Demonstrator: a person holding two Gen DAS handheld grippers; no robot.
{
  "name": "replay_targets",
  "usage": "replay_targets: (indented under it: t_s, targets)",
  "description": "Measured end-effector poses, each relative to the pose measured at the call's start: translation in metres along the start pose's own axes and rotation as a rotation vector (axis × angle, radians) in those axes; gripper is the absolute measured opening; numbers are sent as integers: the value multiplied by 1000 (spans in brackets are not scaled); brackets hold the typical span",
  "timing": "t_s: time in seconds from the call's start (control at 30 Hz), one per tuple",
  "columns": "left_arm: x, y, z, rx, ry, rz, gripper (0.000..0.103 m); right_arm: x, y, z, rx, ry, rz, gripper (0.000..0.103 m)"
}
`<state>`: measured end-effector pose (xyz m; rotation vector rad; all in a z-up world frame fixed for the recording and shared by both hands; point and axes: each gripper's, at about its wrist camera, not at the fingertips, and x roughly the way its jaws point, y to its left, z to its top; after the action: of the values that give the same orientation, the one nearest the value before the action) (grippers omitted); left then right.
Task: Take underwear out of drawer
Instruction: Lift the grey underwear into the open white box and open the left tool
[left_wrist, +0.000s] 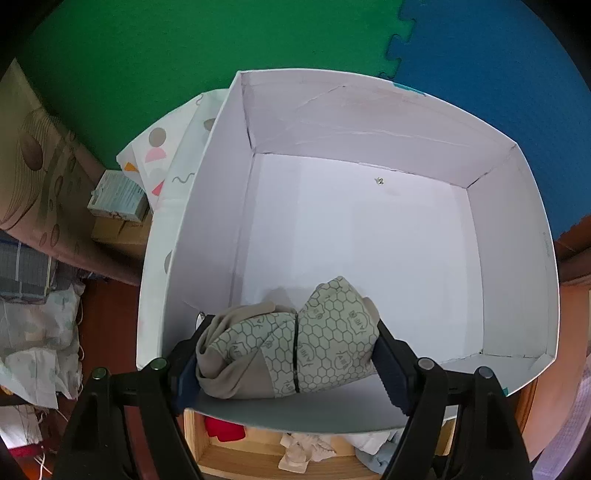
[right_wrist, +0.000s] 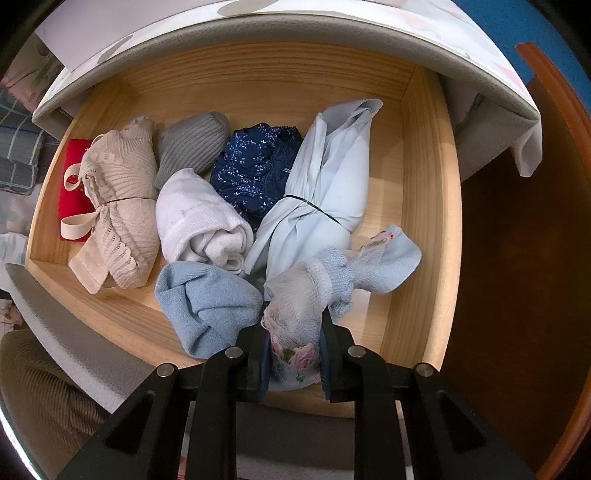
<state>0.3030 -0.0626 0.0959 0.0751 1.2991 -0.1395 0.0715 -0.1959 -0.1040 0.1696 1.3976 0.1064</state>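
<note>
The left gripper (left_wrist: 288, 354) clamps a rolled beige honeycomb-print underwear bundle (left_wrist: 295, 350) above the white cardboard box (left_wrist: 207, 221); the right gripper (right_wrist: 291, 354) pinches a pale-blue floral sock-like garment (right_wrist: 314, 288) inside the wooden drawer (right_wrist: 428, 206).

Hidden and cut-off parts

The white box (left_wrist: 369, 229) covered most of the wooden drawer (left_wrist: 236, 454) along the lower edge of the left wrist view. In the right wrist view, the beige lace piece (right_wrist: 118, 206) hid most of the red item (right_wrist: 74, 173), and the tongs' pads covered the floral sock's (right_wrist: 295, 328) lower end.
</note>
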Motion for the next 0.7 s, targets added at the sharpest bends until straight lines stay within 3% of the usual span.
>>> replay_targets:
  t_s: [0.5, 0.7]
  targets:
    - [-15, -9, 6, 77, -14, -54, 85, 0, 3, 1, -3, 1, -4, 19]
    - [-15, -4, 6, 44, 11, -72, 85, -1, 5, 1, -4, 0, -9, 19]
